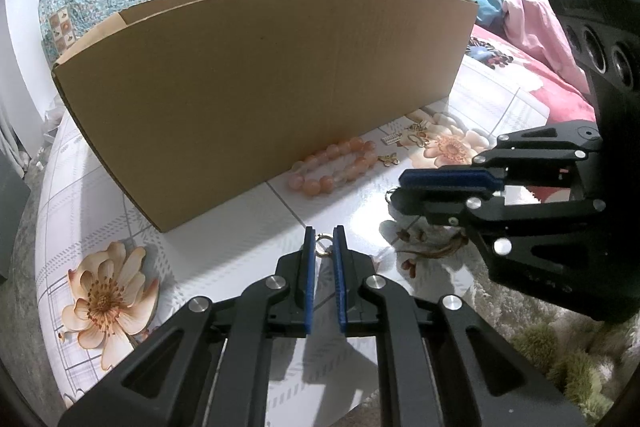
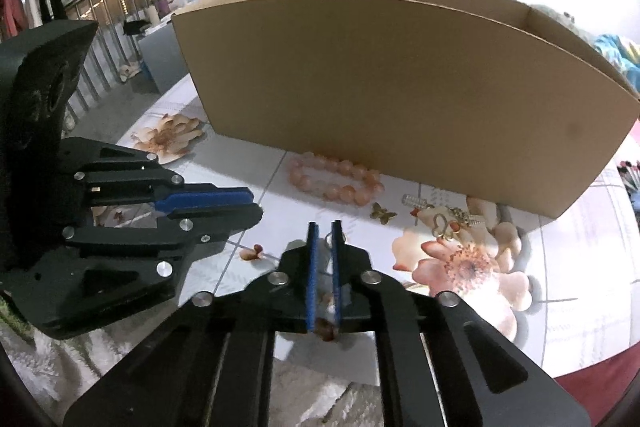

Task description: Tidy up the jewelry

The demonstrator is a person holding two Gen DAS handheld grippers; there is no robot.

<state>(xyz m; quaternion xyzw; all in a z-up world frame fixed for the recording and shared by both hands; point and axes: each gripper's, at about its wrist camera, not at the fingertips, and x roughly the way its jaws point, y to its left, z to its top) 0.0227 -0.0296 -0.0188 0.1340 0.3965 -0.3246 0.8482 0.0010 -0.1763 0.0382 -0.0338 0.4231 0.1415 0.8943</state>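
Observation:
My left gripper (image 1: 323,233) is shut on a small gold ring (image 1: 322,246) just above the flowered tablecloth (image 1: 224,239). To its right, my right gripper (image 1: 394,193) holds a thin ring loop (image 1: 389,195) at its tips; the right wrist view shows that loop (image 2: 329,236) between the narrowly spaced pads of the right gripper (image 2: 324,227). The left gripper (image 2: 256,205) comes in from the left there. A pink bead bracelet (image 1: 334,167) (image 2: 336,183), a gold butterfly charm (image 1: 389,159) (image 2: 382,213) and other small gold pieces (image 1: 418,139) (image 2: 444,225) lie before the cardboard box (image 1: 260,87) (image 2: 400,87).
The open box stands tall just behind the jewellery. A small silver bar (image 2: 416,201) lies near the gold pieces. Pink and blue bedding (image 1: 532,27) is piled at the far right, a shaggy rug (image 1: 560,347) lies below the table edge, and a railing (image 2: 108,11) runs at the far left.

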